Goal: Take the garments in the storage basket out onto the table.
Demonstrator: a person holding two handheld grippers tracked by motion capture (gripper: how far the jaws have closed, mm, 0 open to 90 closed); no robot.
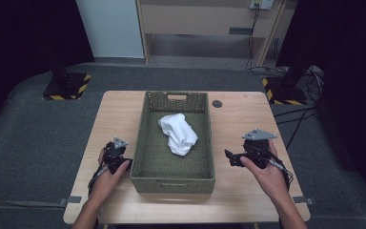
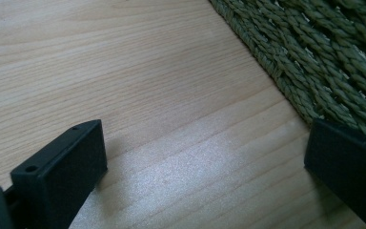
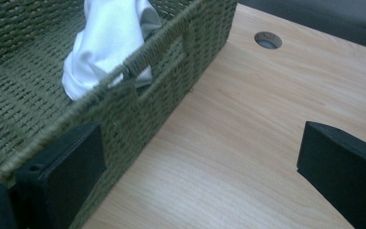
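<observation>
Left gripper (image 1: 124, 164): sitting lower left, jaws standing wide, gripping nothing.
Right gripper (image 1: 228, 157): hovering lower right, jaws wide, empty.
Cloth (image 1: 178, 132): lying mid-frame inside basket (image 1: 171, 183); folds partly hiding behind rim.

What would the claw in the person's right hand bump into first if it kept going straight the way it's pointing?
Most likely the green woven basket: the right claw is open and aimed at its side wall, one jaw already close beside it. The white cloth lies beyond, inside.
</observation>
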